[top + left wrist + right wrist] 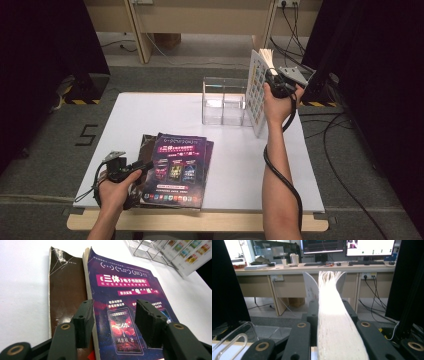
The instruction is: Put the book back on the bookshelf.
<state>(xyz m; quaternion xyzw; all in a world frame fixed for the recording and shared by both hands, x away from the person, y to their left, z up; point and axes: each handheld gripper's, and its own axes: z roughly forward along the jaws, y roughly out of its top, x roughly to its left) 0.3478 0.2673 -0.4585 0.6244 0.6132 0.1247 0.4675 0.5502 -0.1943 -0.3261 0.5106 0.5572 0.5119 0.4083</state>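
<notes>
gripping a white book (258, 90) at the right of the high view, the right gripper (276, 82) holds it upright, lower corner touching the table (150, 112) just beside the clear box (223, 100). in the right gripper view the page block (334, 322) runs up between the two black jaws, which are clenched on it from both sides; pages fan out at the top, cream and soft-edged. cover in the high view is white with a grid of small coloured squares.

left gripper (142, 167) sits at lower left of the high view, over the left edge of the purple book (177, 167). in the left gripper view its jaws stand apart, released, pads on nothing: one jaw hangs over the spine, the other over the cover. purple book (125, 305) is a glossy paperback, purple and red print with white text, lying flat on top of a brown book (66, 297). brown book has a matte, scuffed cover with white creases at its upper corner.

clear box is transparent plastic with a divider, standing at upper centre of the table. table is flat, white, smooth.
</notes>
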